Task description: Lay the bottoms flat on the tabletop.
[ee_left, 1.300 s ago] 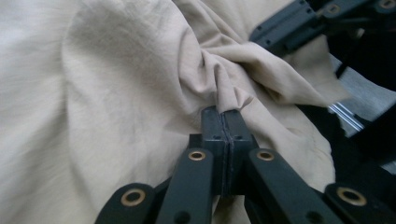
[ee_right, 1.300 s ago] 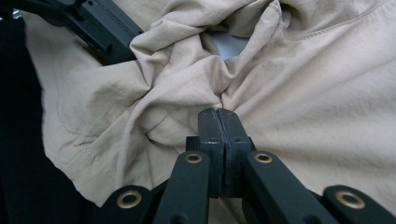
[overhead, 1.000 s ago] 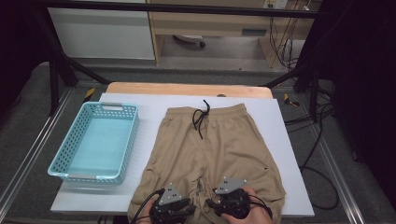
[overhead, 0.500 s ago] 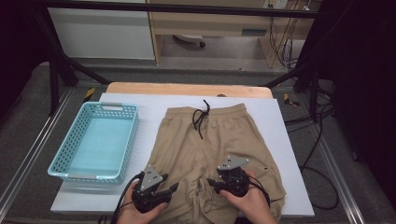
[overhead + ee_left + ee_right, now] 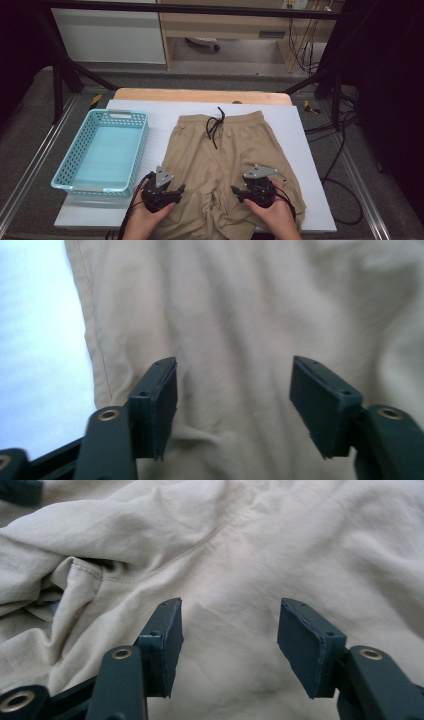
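Both grippers are spreading apart from where they were sitting close together at the crotch of the shorts a second ago: the left gripper [image 5: 176, 189] is sliding toward 9 o'clock onto the left leg, the right gripper [image 5: 239, 190] toward 3 o'clock onto the right leg, and both sets of jaws have just been opening. In the left gripper view its jaws are standing well apart over flat cloth, with nothing pinched between them, and the side seam of the leg is running just beside the left jaw at about 9 o'clock. In the right gripper view the jaws are likewise gaping, hovering over smooth fabric, while a bunched fold [image 5: 85, 570] is lying at their 10 o'clock. Outward from the tools, the tan drawstring shorts [image 5: 227, 150] are lying flat in the middle of the white table [image 5: 165, 112], waistband and black drawstring [image 5: 216, 125] at 12 o'clock, legs toward the person. A turquoise plastic basket [image 5: 142, 145] is sitting just beside the shorts at 9 o'clock, holding nothing. The work seems to be smoothing or setting up a fold. What could go wrong: jaws closing on flat cloth may be catching only the top layer, or nothing, so a lift would be dragging the shorts askew; the left gripper, so near the hem's edge, may be slipping off onto bare table.
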Motion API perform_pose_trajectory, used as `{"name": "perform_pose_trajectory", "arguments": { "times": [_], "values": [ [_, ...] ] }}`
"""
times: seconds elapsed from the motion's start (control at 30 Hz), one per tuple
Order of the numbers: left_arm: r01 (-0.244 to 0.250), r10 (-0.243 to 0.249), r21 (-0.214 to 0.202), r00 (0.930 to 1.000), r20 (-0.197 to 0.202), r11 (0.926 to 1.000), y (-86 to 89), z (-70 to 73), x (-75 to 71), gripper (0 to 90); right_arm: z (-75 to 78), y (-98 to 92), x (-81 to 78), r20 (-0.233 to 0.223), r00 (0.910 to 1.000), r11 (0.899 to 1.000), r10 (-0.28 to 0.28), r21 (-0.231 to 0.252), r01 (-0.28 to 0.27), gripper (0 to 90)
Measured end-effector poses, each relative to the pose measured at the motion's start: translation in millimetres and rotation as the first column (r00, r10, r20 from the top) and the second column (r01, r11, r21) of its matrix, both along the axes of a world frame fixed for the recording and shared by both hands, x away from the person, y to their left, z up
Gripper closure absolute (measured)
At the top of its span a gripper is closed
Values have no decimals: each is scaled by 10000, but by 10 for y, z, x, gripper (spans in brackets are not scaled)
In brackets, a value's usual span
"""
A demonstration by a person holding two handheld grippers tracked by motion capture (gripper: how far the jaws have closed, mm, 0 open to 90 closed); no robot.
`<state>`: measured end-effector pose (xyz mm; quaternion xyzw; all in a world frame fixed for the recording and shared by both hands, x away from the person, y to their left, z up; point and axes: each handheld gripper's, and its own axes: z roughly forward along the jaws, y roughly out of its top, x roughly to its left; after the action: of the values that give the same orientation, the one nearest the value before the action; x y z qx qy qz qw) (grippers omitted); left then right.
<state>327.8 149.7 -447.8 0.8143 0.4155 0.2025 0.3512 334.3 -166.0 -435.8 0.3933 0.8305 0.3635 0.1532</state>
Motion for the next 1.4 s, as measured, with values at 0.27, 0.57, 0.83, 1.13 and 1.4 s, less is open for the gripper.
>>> {"name": "perform_pose_trajectory", "arguments": {
  "times": [0.27,0.57,0.83,1.13,1.4],
  "values": [
    [109,-109,-4,9999,8,9999,66,-63,22,758,-31,-2,-8,-6,10000,9999,-22,-158,22,438],
    [-506,497,172,9975,509,9986,161,57,-23,893,-42,45,-22,-15,9999,9996,116,-241,-116,447],
    [-686,736,-685,9945,741,9953,238,136,-46,712,-2,-47,-8,227,9993,9994,-301,-154,305,422],
    [-665,785,-1402,9935,823,9879,277,201,-108,453,57,-521,122,607,9783,9802,-1981,179,1974,330],
    [-750,902,-1549,9915,937,9851,266,216,-98,319,18,-895,378,289,9504,9509,-3096,71,3095,331]
  ]
}}
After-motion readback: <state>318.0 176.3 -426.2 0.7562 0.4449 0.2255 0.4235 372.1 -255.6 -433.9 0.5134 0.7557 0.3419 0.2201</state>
